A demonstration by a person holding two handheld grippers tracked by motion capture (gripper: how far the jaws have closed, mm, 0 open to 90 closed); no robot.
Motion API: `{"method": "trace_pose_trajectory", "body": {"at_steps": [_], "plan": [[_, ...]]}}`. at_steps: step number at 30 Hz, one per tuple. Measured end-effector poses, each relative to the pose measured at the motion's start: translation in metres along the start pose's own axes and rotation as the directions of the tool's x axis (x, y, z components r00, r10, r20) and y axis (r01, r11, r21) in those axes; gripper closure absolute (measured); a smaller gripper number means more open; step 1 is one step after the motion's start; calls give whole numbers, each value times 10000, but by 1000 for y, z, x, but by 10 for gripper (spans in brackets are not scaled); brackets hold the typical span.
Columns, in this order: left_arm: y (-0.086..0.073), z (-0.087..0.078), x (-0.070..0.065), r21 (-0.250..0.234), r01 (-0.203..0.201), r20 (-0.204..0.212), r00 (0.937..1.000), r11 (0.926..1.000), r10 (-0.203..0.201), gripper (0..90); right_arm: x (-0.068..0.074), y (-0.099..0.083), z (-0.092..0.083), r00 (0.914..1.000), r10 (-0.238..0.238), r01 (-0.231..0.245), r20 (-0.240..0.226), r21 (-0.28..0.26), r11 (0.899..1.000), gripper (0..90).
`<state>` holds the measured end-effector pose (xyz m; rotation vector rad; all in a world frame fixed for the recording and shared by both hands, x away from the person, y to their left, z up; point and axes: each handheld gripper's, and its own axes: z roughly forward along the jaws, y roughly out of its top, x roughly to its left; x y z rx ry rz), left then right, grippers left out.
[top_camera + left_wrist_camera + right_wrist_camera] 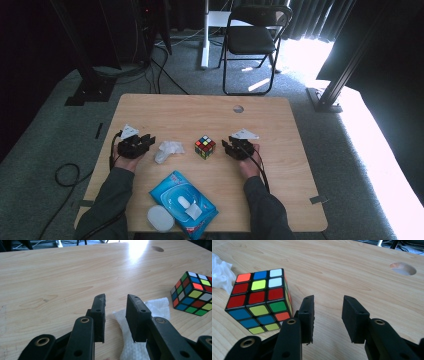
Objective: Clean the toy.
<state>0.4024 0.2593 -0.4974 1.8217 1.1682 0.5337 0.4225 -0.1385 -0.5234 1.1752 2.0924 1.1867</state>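
Nearest the camera lies a blue wipes pack [183, 204] on the table [200, 110]. Just beside the puzzle cube [205, 147], the right gripper [229, 146] has its jaws apart, empty. Over a crumpled tissue [167, 150], the left gripper [149, 141] also gapes, gripping nothing.

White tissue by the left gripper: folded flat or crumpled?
Crumpled. The white tissue sits bunched with raised creases on the wooden table, between the left gripper and the multicoloured puzzle cube.
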Motion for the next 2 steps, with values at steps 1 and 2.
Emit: {"method": "trace_pose_trajectory", "body": {"at_steps": [1, 2], "plan": [[0, 0, 0, 31, 9, -7, 10000, 10000, -9, 686, -1, -1, 0, 10000, -49, 49, 34, 67, 10000, 621], [-1, 1, 0, 43, 3, -13, 10000, 10000, -3, 681, -1, -2, 0, 10000, -50, 50, 15, 85, 10000, 618]]}}
